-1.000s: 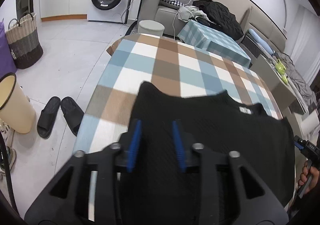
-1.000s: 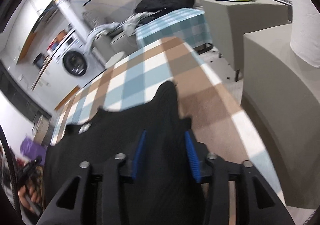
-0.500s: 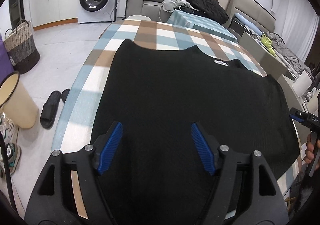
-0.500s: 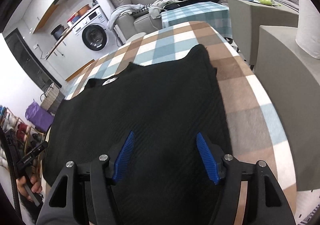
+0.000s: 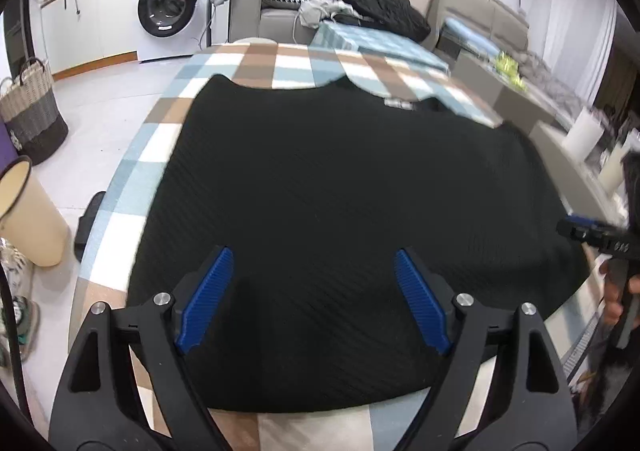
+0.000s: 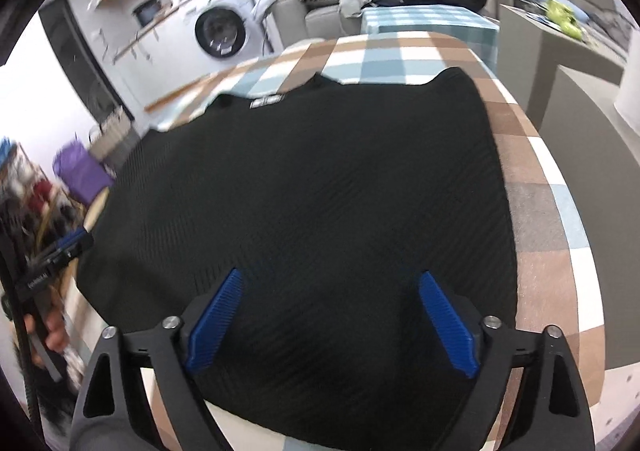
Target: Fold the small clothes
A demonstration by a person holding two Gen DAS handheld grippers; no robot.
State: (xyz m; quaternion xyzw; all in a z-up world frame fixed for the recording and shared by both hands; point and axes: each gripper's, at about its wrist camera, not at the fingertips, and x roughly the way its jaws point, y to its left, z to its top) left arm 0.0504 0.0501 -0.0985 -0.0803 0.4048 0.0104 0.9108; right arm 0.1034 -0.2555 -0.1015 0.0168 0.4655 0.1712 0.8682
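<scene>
Lying flat beneath both wide-spread tools (image 5: 310, 283) (image 6: 330, 309); black garment (image 5: 340, 191), unheld

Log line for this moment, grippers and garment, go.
left gripper: open, jaws just opening, nothing gripped | right gripper: open, jaws just opening, nothing gripped | black top: spread flat on checked tablecloth | fold: not started

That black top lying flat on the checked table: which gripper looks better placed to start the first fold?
Neither clearly. The left gripper and right gripper, jaws just opened and empty, hang over opposite sides of the black top's near hem. Probably each folds in its own side.
</scene>
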